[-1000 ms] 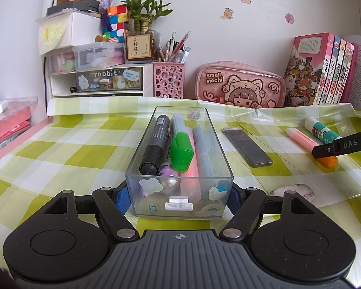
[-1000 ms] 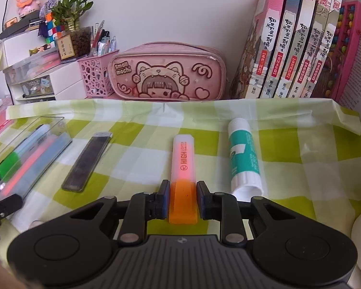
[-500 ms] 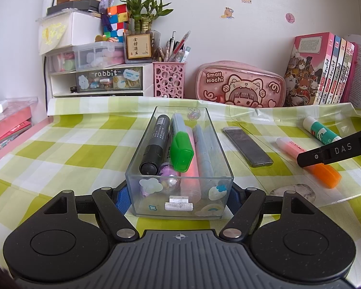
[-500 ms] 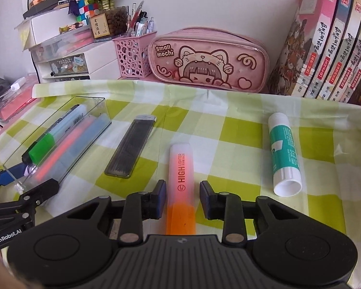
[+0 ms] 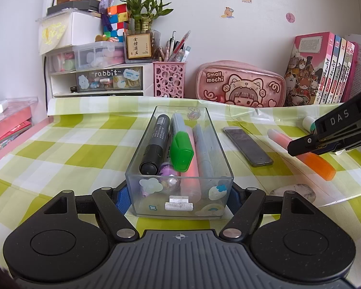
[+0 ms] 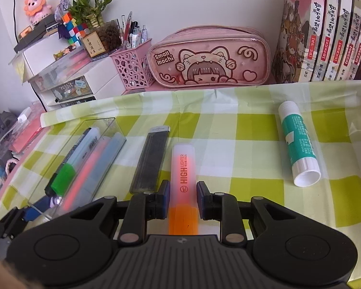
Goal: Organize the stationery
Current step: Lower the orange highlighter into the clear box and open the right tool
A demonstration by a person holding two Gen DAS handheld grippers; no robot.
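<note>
My left gripper point(image 5: 179, 198) is shut on the near end of a clear plastic box point(image 5: 180, 207) that holds a black marker point(image 5: 155, 148), a green-capped marker point(image 5: 180, 149) and other pens. My right gripper point(image 6: 182, 198) is shut on an orange highlighter point(image 6: 183, 168) and holds it above the checked cloth; it also shows in the left wrist view point(image 5: 315, 162). The box appears at left in the right wrist view point(image 6: 84, 159).
A dark lead case point(image 6: 151, 159) and a glue stick point(image 6: 297, 147) lie on the green checked cloth point(image 6: 228, 130). A pink pencil case point(image 6: 211, 57), pink pen cup point(image 6: 133, 69), drawers point(image 5: 96, 82) and books point(image 6: 325, 29) line the back wall.
My right gripper has lifted the highlighter off the cloth and carried it left toward the box, tilting downward. The left gripper and box have not moved.
</note>
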